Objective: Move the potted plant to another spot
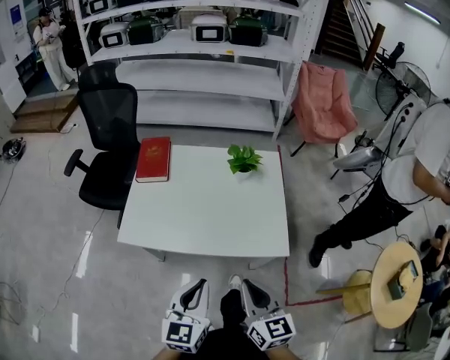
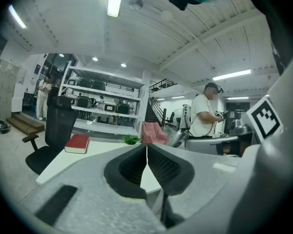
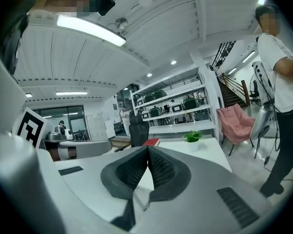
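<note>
A small potted plant [image 1: 244,160] with green leaves in a white pot stands near the far right corner of the white table [image 1: 210,216]. It shows small in the left gripper view [image 2: 132,140] and in the right gripper view [image 3: 193,137]. My left gripper [image 1: 199,286] and right gripper [image 1: 249,286] hang side by side below the table's near edge, well short of the plant. Both are shut with nothing between the jaws, as seen at the left gripper [image 2: 146,149] and the right gripper [image 3: 147,150].
A red book [image 1: 154,158] lies at the table's far left corner. A black office chair [image 1: 105,141] stands left of the table, white shelves [image 1: 202,51] behind, a pink chair [image 1: 324,103] at back right. A person [image 1: 405,178] bends at the right beside a round wooden stool [image 1: 396,283].
</note>
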Available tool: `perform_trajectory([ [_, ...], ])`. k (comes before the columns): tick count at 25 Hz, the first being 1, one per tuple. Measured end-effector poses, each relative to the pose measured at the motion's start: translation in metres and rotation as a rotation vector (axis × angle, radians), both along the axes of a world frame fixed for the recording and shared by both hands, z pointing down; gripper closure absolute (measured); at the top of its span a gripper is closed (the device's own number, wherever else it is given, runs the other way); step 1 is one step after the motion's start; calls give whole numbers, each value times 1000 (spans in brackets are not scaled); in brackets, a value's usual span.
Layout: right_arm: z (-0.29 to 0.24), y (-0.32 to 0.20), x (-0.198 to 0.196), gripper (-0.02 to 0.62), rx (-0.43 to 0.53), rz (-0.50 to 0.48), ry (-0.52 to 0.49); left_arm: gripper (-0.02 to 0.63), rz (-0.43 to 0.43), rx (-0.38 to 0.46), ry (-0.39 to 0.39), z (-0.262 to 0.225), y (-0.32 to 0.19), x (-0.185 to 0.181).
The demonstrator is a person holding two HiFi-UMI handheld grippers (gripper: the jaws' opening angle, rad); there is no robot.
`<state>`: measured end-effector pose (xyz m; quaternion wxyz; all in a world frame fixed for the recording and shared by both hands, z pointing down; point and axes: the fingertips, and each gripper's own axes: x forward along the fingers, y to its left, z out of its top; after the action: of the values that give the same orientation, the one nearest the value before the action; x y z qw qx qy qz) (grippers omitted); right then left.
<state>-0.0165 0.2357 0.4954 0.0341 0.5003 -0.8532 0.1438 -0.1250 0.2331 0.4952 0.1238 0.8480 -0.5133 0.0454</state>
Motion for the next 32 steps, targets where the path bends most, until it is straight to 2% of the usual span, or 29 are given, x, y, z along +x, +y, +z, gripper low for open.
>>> perform_trajectory([
  [3, -1, -39, 14, 583, 0, -8, -1, 584, 3, 15, 16, -1, -38, 17],
  [12, -5, -148, 66, 583, -5, -34, 8, 584, -14, -22, -1, -9, -139, 66],
  [15, 0, -176, 77, 583, -10, -48, 10, 584, -36, -3, 9, -12, -167, 77],
  [21, 4, -211, 94, 583, -15, -80, 13, 584, -61, -12, 2, -13, -196, 91],
  [27, 11, -230, 98, 583, -27, -106, 5, 584, -69, -33, 6, -7, -215, 96],
  [32, 22, -252, 96, 583, -34, -101, 11, 584, -66, -19, 6, -3, -241, 95],
])
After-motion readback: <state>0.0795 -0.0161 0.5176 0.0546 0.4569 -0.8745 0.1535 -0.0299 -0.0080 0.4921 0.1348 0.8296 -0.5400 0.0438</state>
